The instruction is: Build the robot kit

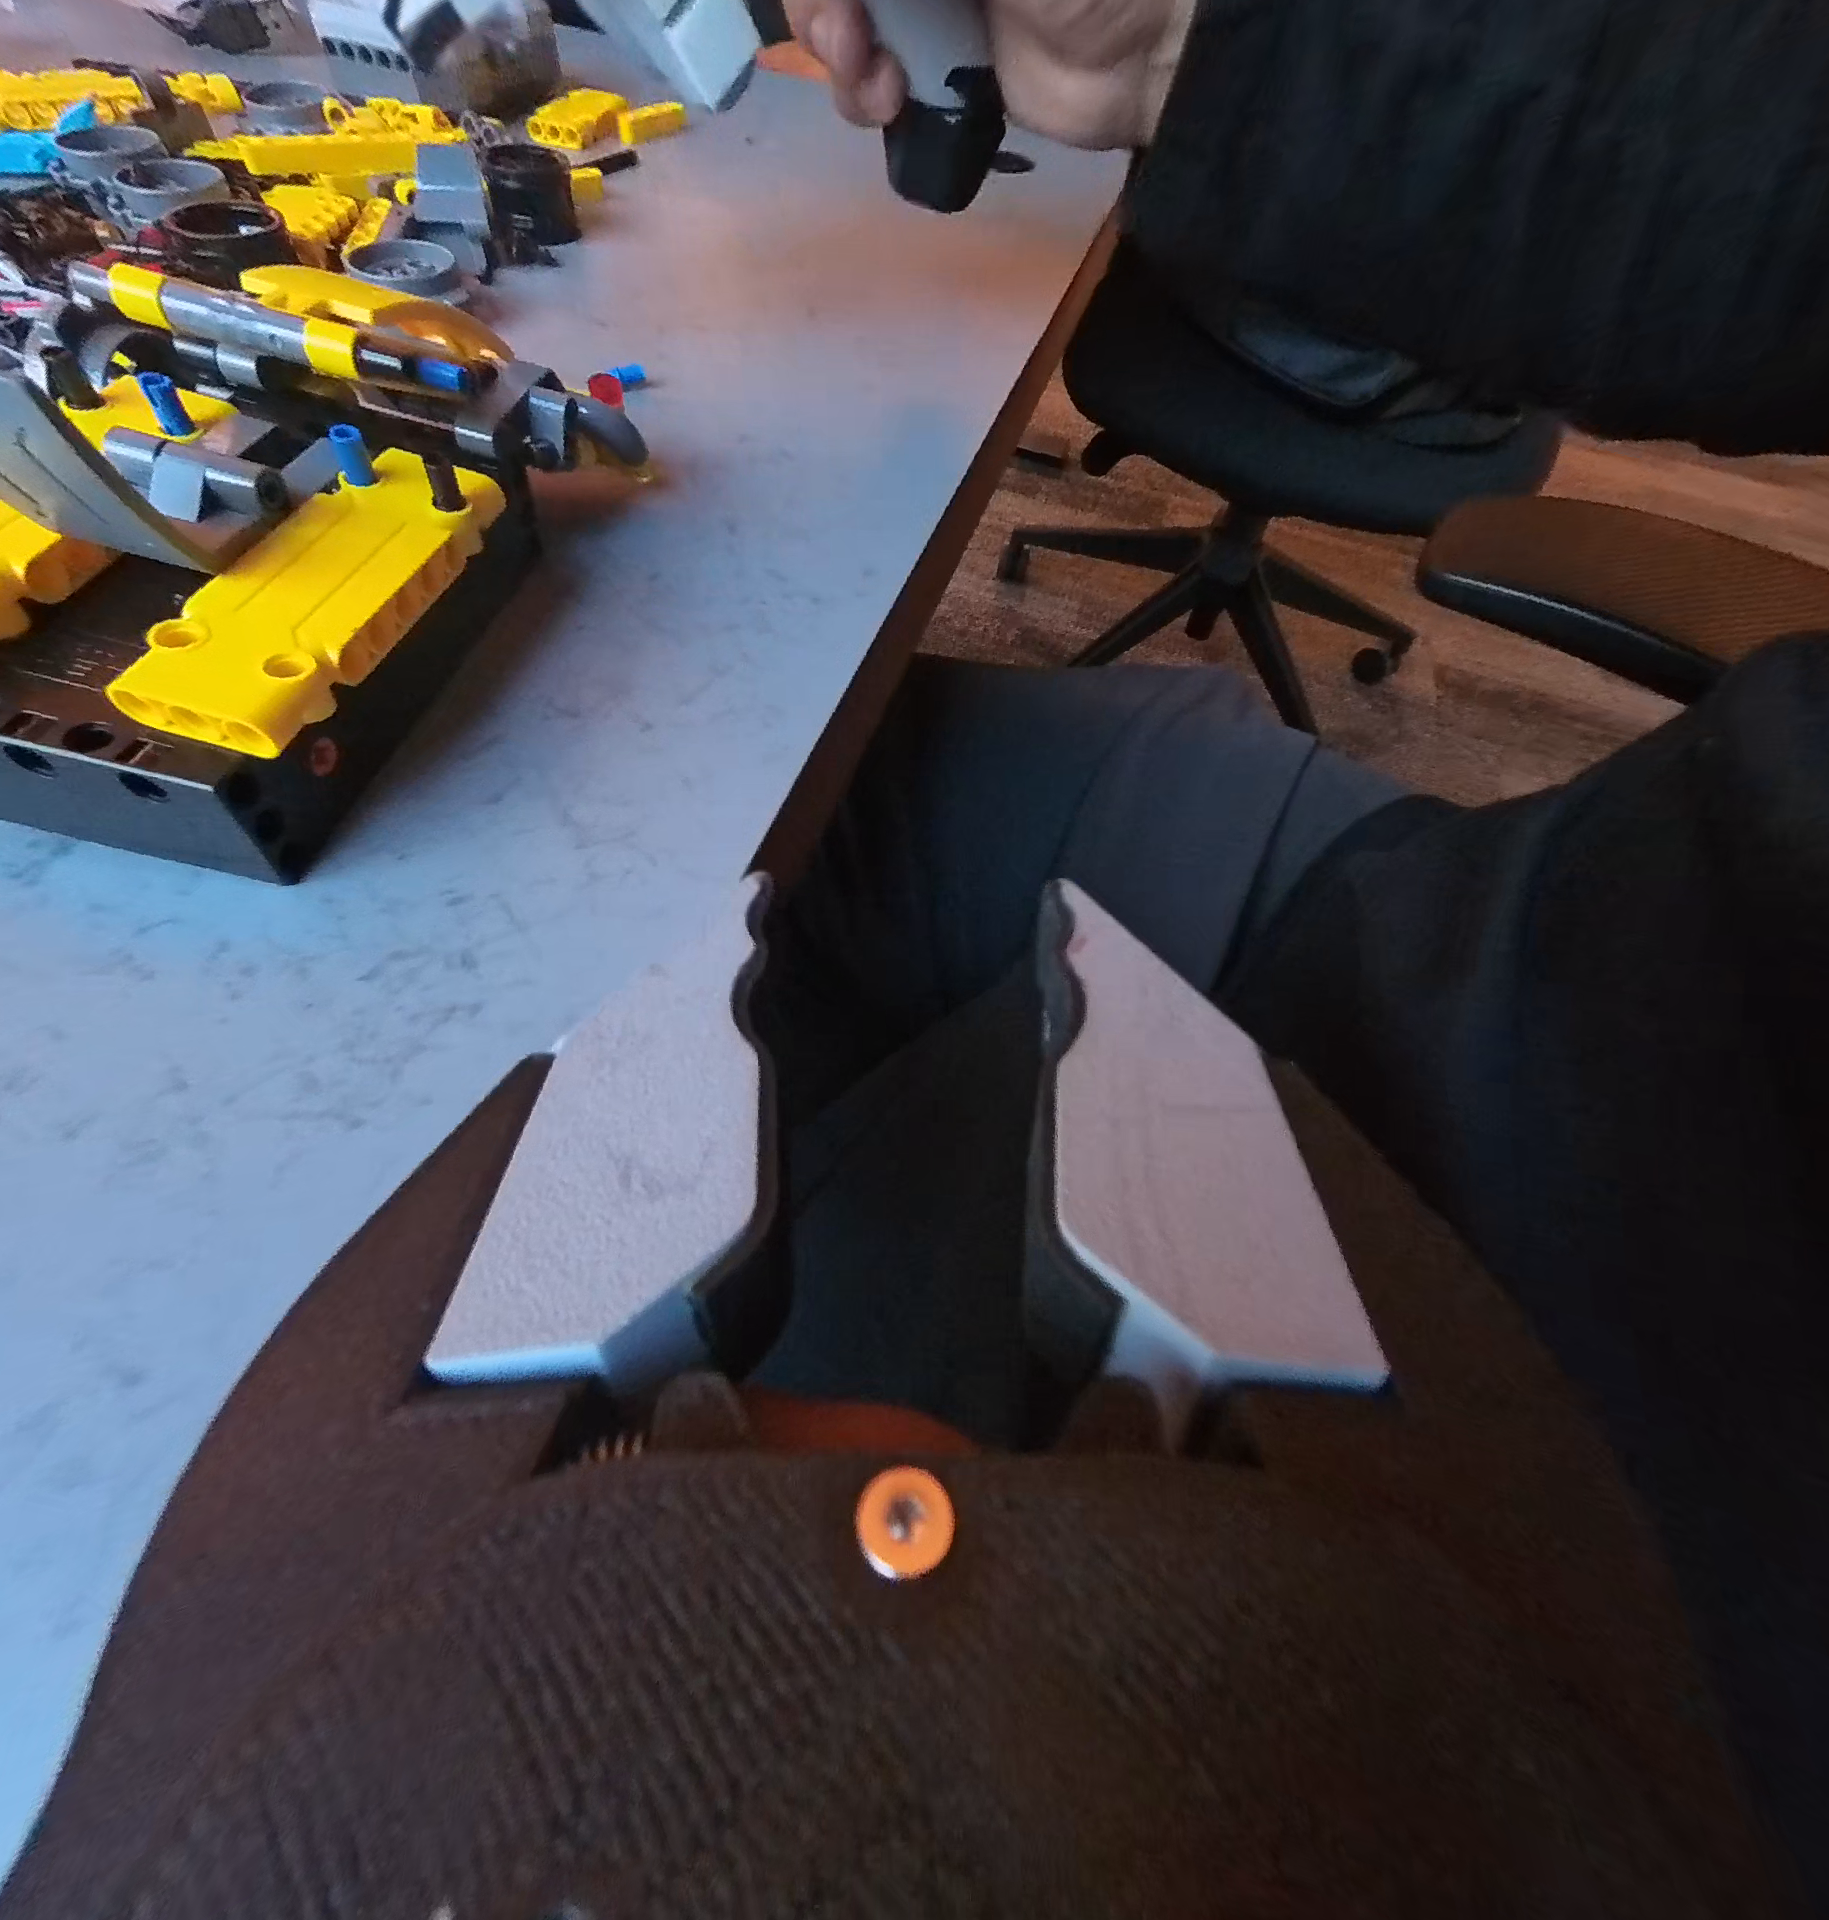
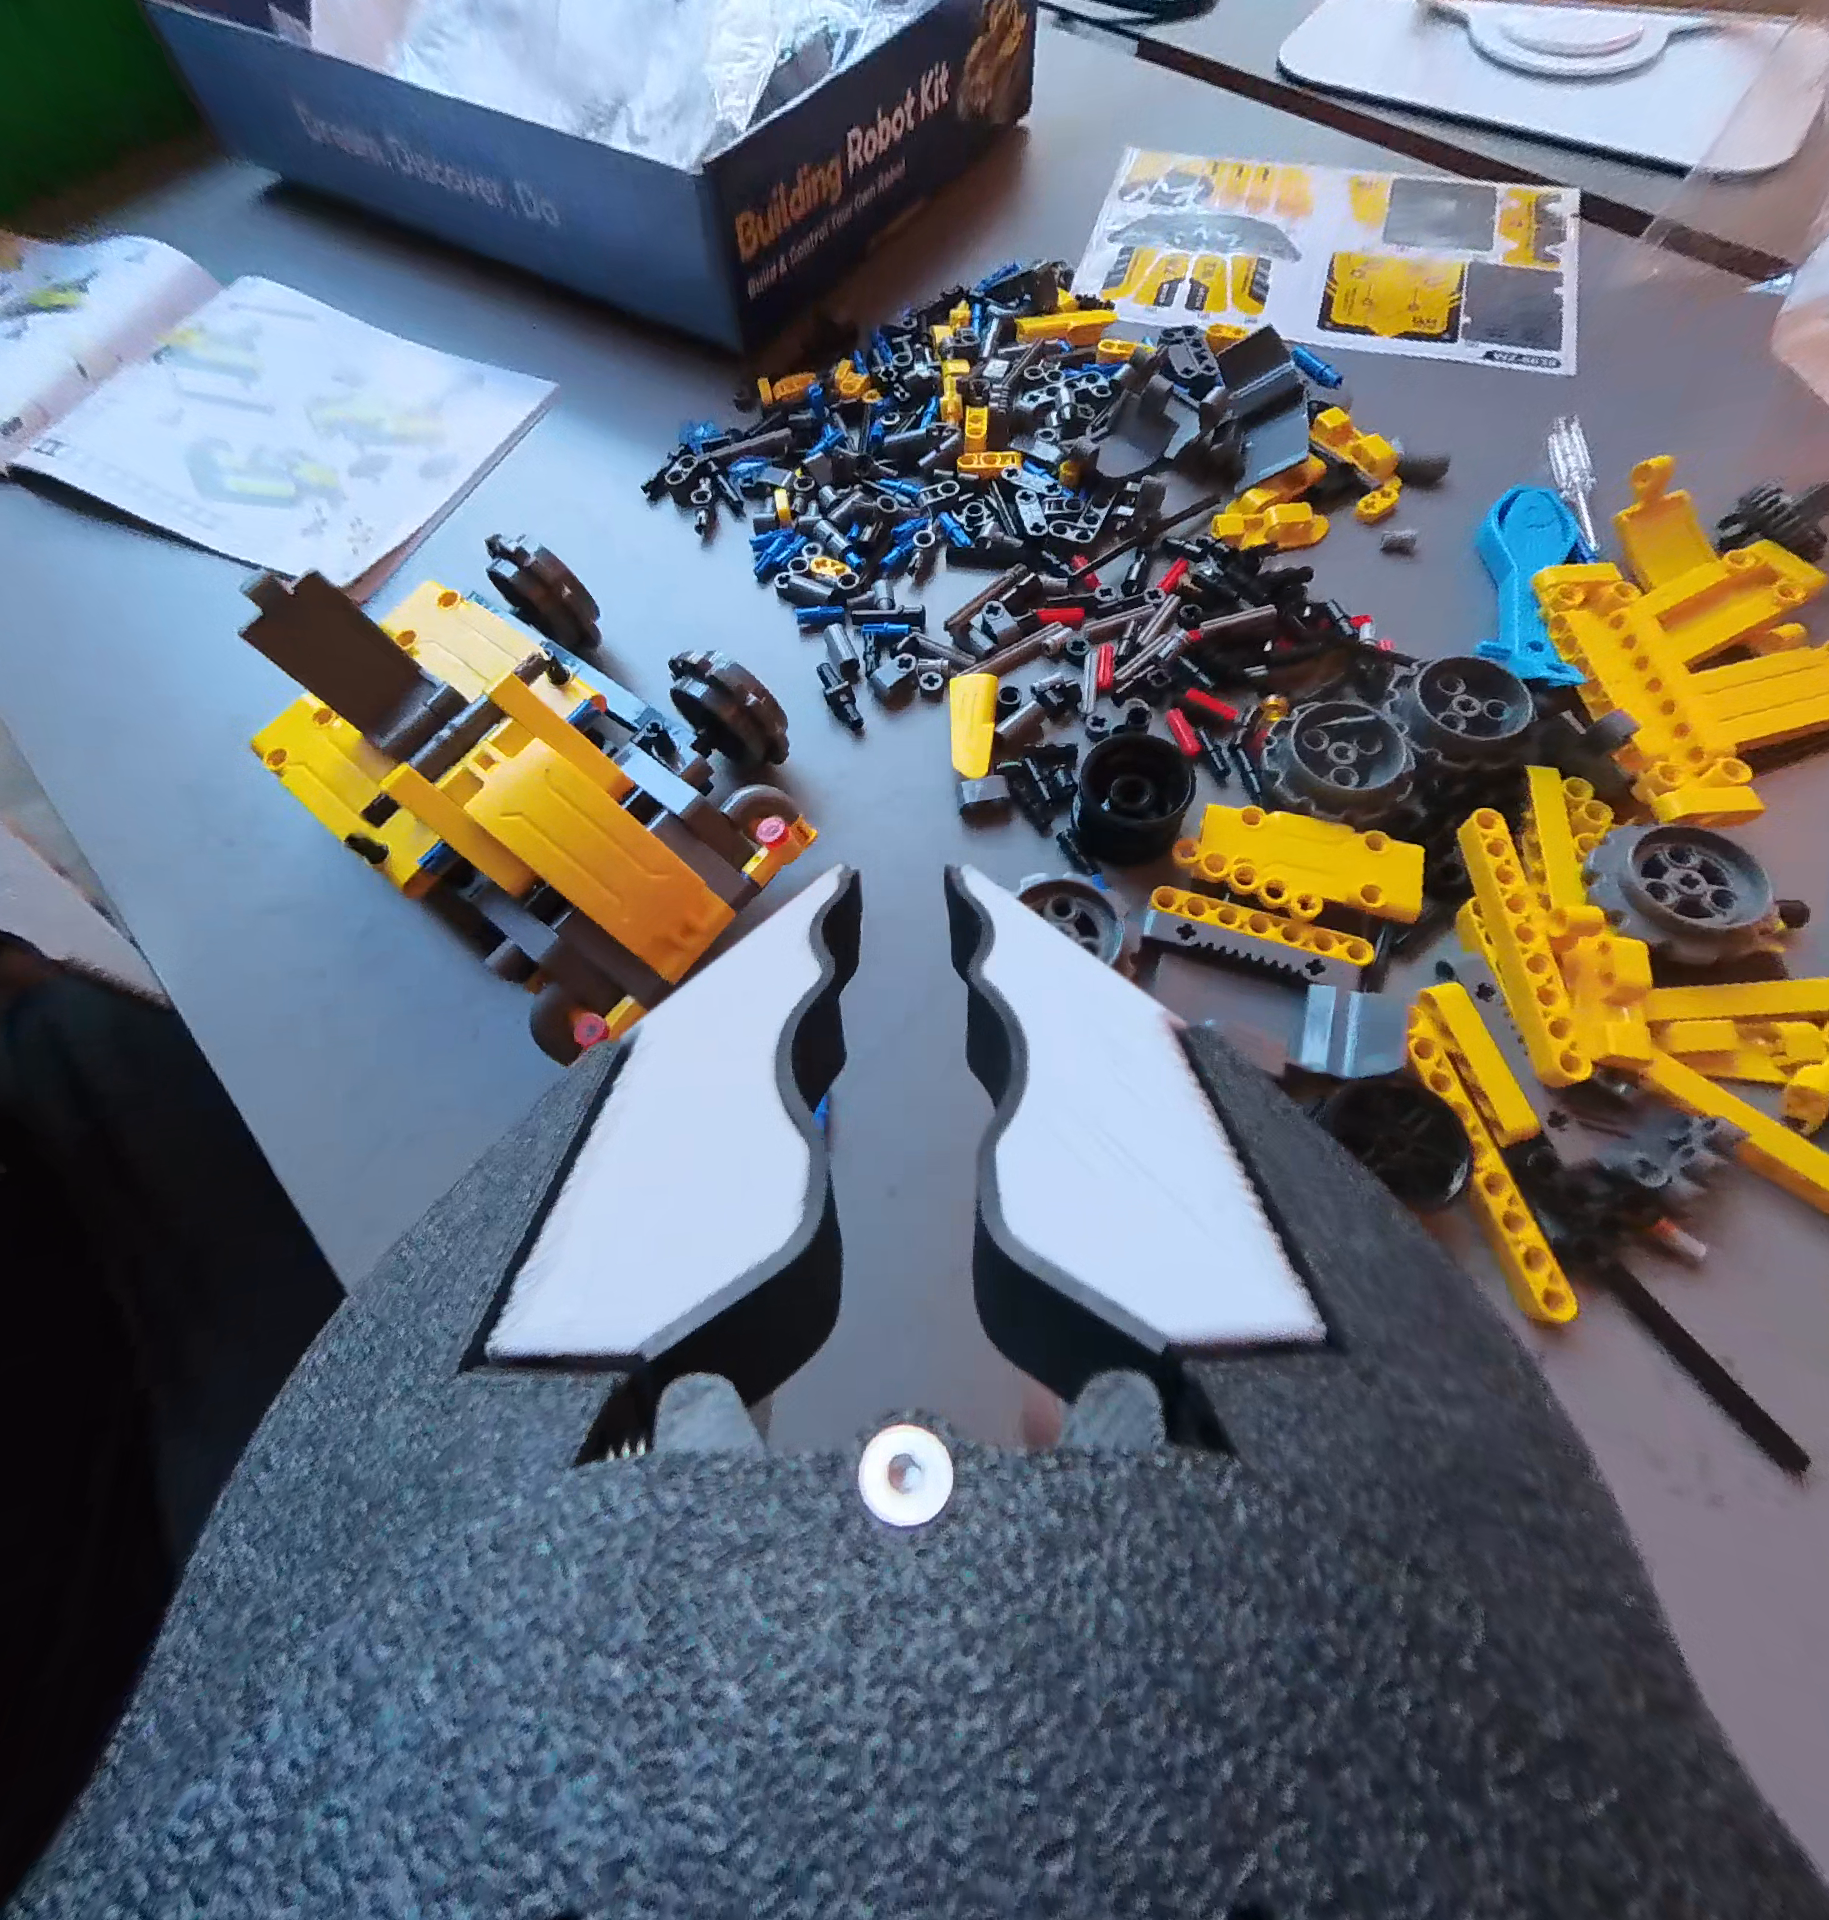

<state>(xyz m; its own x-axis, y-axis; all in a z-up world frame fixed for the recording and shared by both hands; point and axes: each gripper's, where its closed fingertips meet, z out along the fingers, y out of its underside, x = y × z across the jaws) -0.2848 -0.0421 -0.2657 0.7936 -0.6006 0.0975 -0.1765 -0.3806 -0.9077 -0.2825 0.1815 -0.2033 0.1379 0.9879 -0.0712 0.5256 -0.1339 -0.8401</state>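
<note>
Fingers of the right gripper [image 2: 902,883] are parted with a narrow gap, nothing between them, hovering over bare grey bench [image 2: 266,987]. Half-built yellow and black brick vehicle [image 2: 515,800] lies just left of the fingertips, tilted, its near corner beside the left fingertip. Loose small pins and connectors [image 2: 993,540] lie in a heap beyond the fingers; yellow beams [image 2: 1616,883] and grey wheels [image 2: 1346,743] are spread to the right, close to the right finger. Dark blue kit box [image 2: 681,197] with printed writing sits far left-centre, open instruction booklet [image 2: 245,416] at far left, sticker sheet [image 2: 1336,260] at far right; blue plastic tool [image 2: 1523,582] right of the pin heap.

Left gripper [image 1: 905,894] has its fingers spread wide and empty, over the bench edge [image 1: 920,582], above a person's trouser leg [image 1: 1097,790]. Vehicle shows to the far left on the bench, well apart. A hand [image 1: 993,62] holds the other gripper at the far top. Black office chair [image 1: 1253,499] stands on the floor beyond.
</note>
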